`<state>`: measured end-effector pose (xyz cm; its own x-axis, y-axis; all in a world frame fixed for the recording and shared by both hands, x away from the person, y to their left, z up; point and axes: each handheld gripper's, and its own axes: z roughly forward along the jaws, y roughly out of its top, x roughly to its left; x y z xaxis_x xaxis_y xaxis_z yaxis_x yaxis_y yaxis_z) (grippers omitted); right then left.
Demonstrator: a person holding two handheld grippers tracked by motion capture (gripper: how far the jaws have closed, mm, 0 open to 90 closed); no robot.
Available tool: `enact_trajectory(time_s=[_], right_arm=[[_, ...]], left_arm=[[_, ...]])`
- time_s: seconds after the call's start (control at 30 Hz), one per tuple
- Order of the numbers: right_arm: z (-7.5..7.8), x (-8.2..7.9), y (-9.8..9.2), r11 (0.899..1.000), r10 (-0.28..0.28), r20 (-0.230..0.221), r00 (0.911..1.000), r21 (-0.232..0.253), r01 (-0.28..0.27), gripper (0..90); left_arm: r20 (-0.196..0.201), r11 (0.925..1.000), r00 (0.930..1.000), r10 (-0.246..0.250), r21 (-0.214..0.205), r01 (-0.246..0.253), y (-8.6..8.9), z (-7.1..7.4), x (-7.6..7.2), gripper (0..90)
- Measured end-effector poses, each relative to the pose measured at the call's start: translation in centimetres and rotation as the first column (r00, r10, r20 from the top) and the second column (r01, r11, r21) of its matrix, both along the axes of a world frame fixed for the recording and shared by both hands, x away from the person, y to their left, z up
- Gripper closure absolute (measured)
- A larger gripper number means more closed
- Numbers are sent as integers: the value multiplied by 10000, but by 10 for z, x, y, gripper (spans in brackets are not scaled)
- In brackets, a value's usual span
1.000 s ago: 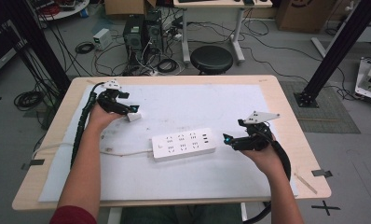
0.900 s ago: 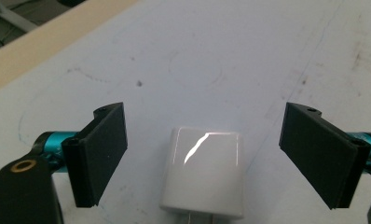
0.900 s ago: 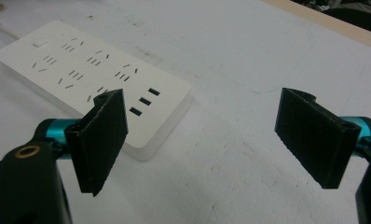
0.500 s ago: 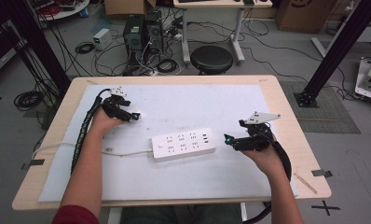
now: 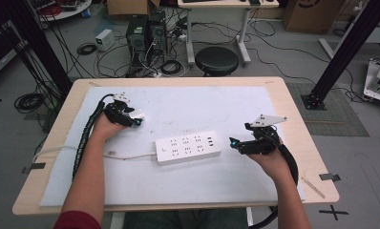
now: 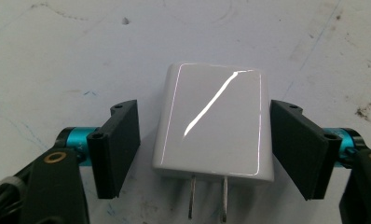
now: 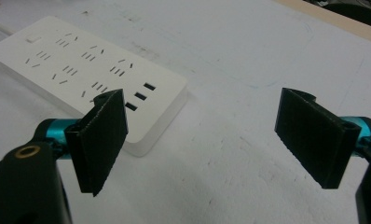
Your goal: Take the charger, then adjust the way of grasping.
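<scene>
Underneath, white mat (image 5: 188, 102) over wooden table (image 5: 298, 119).

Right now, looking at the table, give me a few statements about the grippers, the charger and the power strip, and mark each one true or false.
1. The left gripper has its jaws on either side of the white charger, not yet touching it. True.
2. The charger's prongs point away from the left gripper's camera. False: they point toward it.
3. The right gripper holds the power strip. False: it is open, beside the strip's end.
4. The strip lies flat on the white mat. True.
</scene>
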<state>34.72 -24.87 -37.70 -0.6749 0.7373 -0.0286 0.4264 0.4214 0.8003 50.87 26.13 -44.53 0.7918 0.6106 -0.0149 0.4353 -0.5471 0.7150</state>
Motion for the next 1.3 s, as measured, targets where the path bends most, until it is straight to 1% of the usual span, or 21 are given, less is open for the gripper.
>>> enact_trajectory(time_s=[0.07,0.17,0.43,0.47,0.5,0.57,0.63,0.7,0.73,0.77,0.8,0.87,0.9,0.93,1.03,1.07,1.1,1.2,1.23,1.27,1.3], right_arm=[[0,0,0,10000,-32,-60,10000,-38,31,172],[-1,1,1,10000,-10,-75,10000,-48,9,172],[1,0,0,10000,22,-55,10000,24,-22,172],[3,-3,0,10000,42,-6,10000,28,-42,172],[5,-4,1,9999,101,60,9999,53,-101,172],[9,-9,2,9999,113,56,9999,114,-114,172],[11,-11,2,9999,139,88,9999,101,-140,172],[19,-17,4,9996,273,231,9994,37,-274,172],[19,-17,4,9996,273,231,9994,37,-274,172],[23,-21,5,9993,369,213,9991,44,-370,172],[24,-23,5,9990,430,256,9987,68,-432,172],[26,-26,6,9985,539,232,9983,52,-540,172],[27,-28,7,9985,533,201,9984,85,-535,172],[27,-30,8,9982,591,241,9980,86,-594,172],[27,-32,8,9976,681,143,9976,86,-682,172],[27,-33,9,9973,733,153,9972,77,-735,172],[27,-34,9,9969,782,130,9969,105,-783,172],[27,-35,9,9970,740,22,9973,240,-740,172],[27,-35,9,9970,740,22,9973,240,-740,172],[27,-36,10,9968,749,-159,9971,295,-744,172],[27,-36,10,9968,749,-159,9971,295,-744,172]], left_arm=[[-19,10000,10000,-17,-6,17,0,0,0,304],[179,9996,9995,-259,102,257,0,2,-3,421],[399,9994,9987,-330,69,327,-4,13,-18,423],[528,9991,9978,-411,58,408,-5,22,-27,424],[528,9991,9978,-411,58,408,-5,22,-27,424],[673,9979,9966,-476,-414,504,-8,40,-46,424],[711,9968,9959,-568,-515,605,-10,46,-53,424],[933,9932,9917,-882,-674,946,-21,64,-76,424],[933,9932,9917,-882,-674,946,-21,64,-76,424],[1162,9880,9864,-1164,-877,1269,-29,73,-94,424],[1162,9880,9864,-1164,-877,1269,-29,73,-94,424],[1382,9804,9787,-1518,-1047,1668,-36,81,-110,423],[1619,9728,9688,-1878,-1054,2062,-41,87,-124,424],[1619,9728,9688,-1878,-1054,2062,-41,87,-124,424],[1869,9573,9519,-2428,-1124,2663,-49,91,-143,424],[2068,9467,9390,-2748,-1124,3018,-56,93,-154,424],[2162,9444,9347,-2820,-1093,3102,-60,95,-159,423],[2597,9361,9145,-3102,-846,3415,-73,97,-171,424],[2597,9361,9145,-3102,-846,3415,-73,97,-171,424],[2916,9263,8932,-3424,-542,3728,-83,97,-176,424],[2916,9263,8932,-3424,-542,3728,-83,97,-176,424]])
